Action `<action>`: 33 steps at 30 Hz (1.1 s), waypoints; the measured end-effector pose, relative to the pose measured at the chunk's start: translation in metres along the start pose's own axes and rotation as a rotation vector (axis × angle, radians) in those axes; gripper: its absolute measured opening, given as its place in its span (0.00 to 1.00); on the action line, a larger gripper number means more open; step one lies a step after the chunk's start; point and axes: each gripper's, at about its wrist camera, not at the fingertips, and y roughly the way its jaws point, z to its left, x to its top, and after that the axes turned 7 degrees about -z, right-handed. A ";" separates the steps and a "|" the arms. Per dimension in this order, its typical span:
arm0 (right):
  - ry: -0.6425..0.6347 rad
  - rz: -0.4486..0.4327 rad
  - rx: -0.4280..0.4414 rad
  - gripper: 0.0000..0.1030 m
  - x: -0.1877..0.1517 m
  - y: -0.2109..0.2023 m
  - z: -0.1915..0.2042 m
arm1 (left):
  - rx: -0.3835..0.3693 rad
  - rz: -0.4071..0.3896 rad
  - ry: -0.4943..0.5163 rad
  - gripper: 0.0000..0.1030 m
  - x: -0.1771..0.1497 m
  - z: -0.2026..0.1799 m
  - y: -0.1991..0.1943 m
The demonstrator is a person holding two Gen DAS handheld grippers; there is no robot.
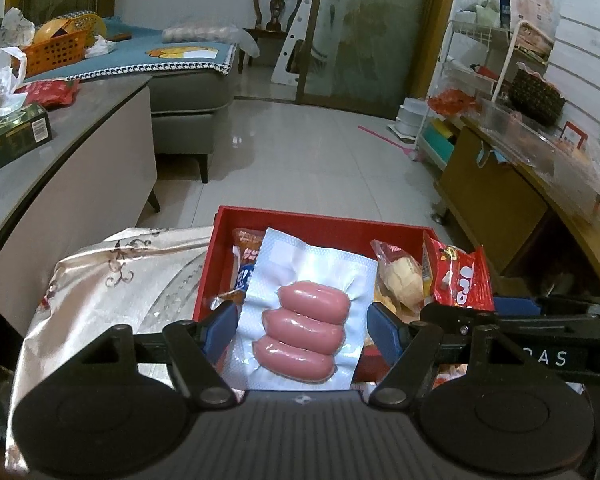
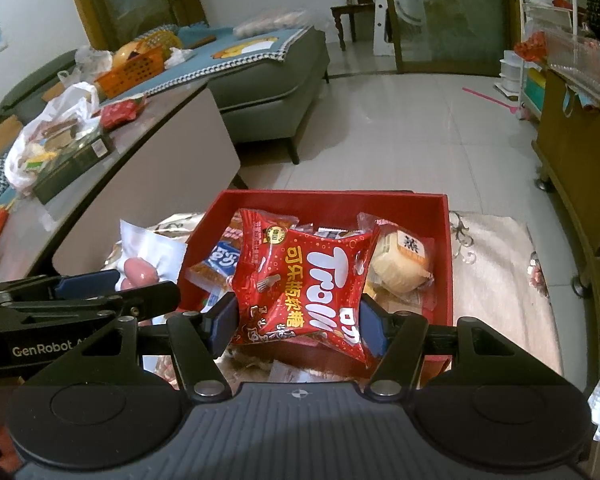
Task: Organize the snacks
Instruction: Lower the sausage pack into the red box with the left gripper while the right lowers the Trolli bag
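A: While the left gripper pinches the white sausage pack between its blue pads, where does the pack sit?

B: Above the red box's left part. The right gripper clamps the red Trolli bag over the same box, beside a wrapped cake.

My left gripper and right gripper sit side by side, both angled downward. Each one's blue pads press against a packet held between them.
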 end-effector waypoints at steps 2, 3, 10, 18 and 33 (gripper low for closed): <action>0.004 -0.003 -0.002 0.68 0.003 0.002 -0.002 | 0.000 -0.002 -0.003 0.63 0.003 0.000 0.003; 0.006 -0.004 -0.003 0.68 0.004 0.003 -0.003 | 0.000 -0.003 -0.004 0.63 0.004 -0.001 0.005; 0.022 -0.008 -0.015 0.68 0.011 0.013 -0.010 | -0.004 -0.008 -0.010 0.62 0.012 -0.004 0.018; 0.039 0.000 -0.036 0.68 0.020 0.031 -0.023 | -0.004 -0.004 -0.012 0.62 0.021 -0.009 0.042; 0.065 0.028 -0.070 0.68 0.025 0.059 -0.040 | 0.012 0.016 -0.004 0.62 0.024 -0.015 0.076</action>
